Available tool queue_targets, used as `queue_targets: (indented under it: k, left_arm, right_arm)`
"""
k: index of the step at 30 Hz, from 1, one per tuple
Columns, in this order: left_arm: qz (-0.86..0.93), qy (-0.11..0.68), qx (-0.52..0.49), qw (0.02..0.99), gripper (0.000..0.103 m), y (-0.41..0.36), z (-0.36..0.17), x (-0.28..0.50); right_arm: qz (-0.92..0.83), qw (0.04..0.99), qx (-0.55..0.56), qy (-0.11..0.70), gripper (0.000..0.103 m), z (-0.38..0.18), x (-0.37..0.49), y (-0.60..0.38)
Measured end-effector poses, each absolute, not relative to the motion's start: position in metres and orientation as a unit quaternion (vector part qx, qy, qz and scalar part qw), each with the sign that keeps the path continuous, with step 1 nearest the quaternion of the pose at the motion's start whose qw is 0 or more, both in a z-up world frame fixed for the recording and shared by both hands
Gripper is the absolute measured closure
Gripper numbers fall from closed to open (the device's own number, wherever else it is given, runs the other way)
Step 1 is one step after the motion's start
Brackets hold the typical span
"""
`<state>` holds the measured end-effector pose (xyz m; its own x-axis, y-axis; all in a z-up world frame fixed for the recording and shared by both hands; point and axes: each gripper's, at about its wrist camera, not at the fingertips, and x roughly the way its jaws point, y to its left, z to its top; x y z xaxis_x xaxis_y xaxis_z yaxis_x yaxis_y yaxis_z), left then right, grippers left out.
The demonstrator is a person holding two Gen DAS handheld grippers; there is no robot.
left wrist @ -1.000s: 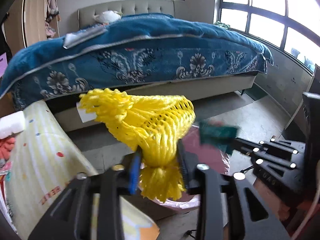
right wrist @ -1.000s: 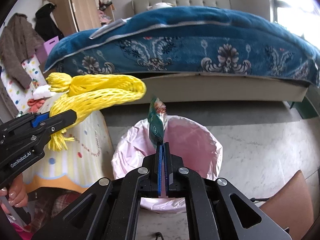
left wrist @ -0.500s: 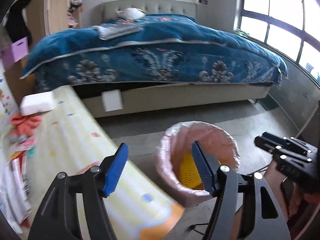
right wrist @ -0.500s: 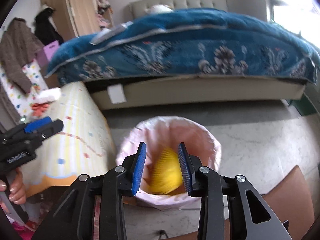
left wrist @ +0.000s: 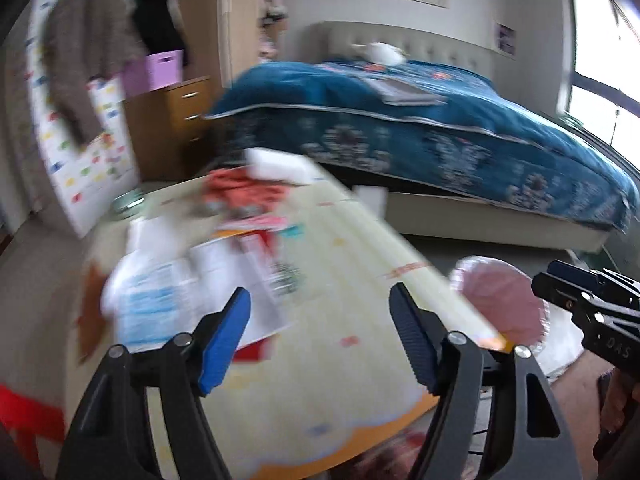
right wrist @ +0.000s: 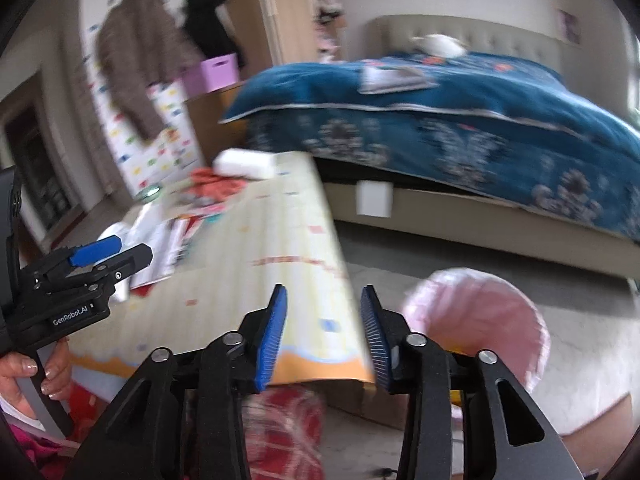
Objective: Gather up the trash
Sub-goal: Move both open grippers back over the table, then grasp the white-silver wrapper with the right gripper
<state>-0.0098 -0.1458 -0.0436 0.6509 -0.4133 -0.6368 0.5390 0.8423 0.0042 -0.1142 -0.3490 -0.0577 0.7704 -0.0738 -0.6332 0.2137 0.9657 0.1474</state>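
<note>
Both of your wrist views are daylit and evenly bright. In the left view the light enters through the window (left wrist: 600, 92) to the right of the bed (left wrist: 420, 128); its panes are blown out to white. Motion blur smears everything: the papers (left wrist: 224, 276) on the table (left wrist: 340, 360) in front of the bed are unreadable, and the bin liner (right wrist: 480, 308) beside the table is soft-edged. Only your gripper fingers (left wrist: 224, 340) stay sharp. Fisheye distortion bends the bed frame and walls, and dark vignetting fills the corners. Shadows are faint, deepest under the bed.
</note>
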Motion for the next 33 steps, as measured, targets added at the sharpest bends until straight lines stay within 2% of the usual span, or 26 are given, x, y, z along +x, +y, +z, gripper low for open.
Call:
queue_targets:
  k: [4, 6, 9, 16, 19, 28, 30, 32, 33]
  left_arm:
    - [-0.193, 0.326, 0.082, 0.922, 0.023, -0.089, -0.044, 0.002]
    - [-0.16, 0.328, 0.076, 0.928, 0.014, -0.065, -0.047, 0.009]
    - [-0.12, 0.336, 0.062, 0.932, 0.012, -0.035, -0.052, 0.019]
    - [-0.082, 0.357, 0.045, 0.929, 0.012, 0.007, -0.067, 0.037]
    - [-0.081, 0.361, 0.045, 0.928, 0.012, 0.009, -0.07, 0.042]
    - [-0.09, 0.369, 0.044, 0.924, 0.012, 0.003, -0.076, 0.052]
    - [-0.091, 0.371, 0.043, 0.923, 0.012, 0.001, -0.077, 0.051]
    - [-0.092, 0.372, 0.042, 0.923, 0.012, 0.0, -0.077, 0.051]
    - [-0.092, 0.372, 0.042, 0.923, 0.012, 0.0, -0.076, 0.05]
  right_arm:
    - [-0.027, 0.936, 0.074, 0.342, 0.049, -0.059, -0.083, -0.302]
    - [0.0, 0.935, 0.056, 0.351, 0.043, -0.063, -0.064, -0.275]
    - [0.023, 0.932, 0.037, 0.36, 0.04, -0.069, -0.047, -0.25]
    - [0.04, 0.924, 0.029, 0.379, 0.041, -0.084, 0.001, -0.219]
    - [0.045, 0.921, 0.036, 0.386, 0.048, -0.09, 0.019, -0.215]
    - [0.054, 0.899, 0.075, 0.429, 0.047, -0.116, 0.05, -0.217]
    - [0.062, 0.898, 0.077, 0.428, 0.049, -0.116, 0.051, -0.216]
    - [0.069, 0.897, 0.08, 0.428, 0.067, -0.116, 0.05, -0.216]
    - [0.068, 0.9, 0.075, 0.424, 0.071, -0.113, 0.048, -0.215]
